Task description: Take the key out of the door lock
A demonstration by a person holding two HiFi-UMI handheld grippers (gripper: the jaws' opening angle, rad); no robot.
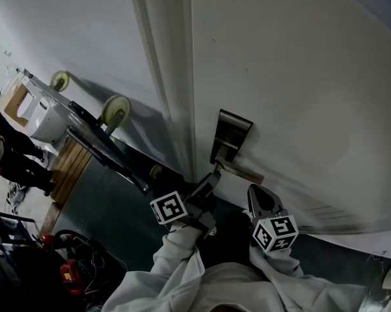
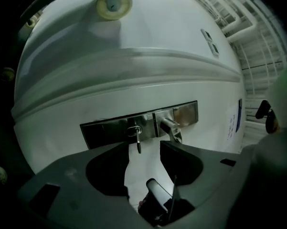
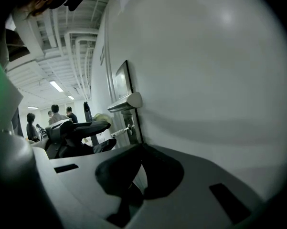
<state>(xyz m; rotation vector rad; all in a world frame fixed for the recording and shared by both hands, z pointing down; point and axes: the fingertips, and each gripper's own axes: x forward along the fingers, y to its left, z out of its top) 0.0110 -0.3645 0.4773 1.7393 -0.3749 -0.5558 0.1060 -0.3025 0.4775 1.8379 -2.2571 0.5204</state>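
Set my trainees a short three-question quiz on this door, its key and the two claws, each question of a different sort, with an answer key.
1. True or false: the left claw grips the key.
2. Where is the key? A) in the door lock B) in a drawer C) on a table
3. Fill in: the jaws of the right claw are ____.
Key: 1 false, its jaws stand apart and do not press on it; 2 A; 3 together.
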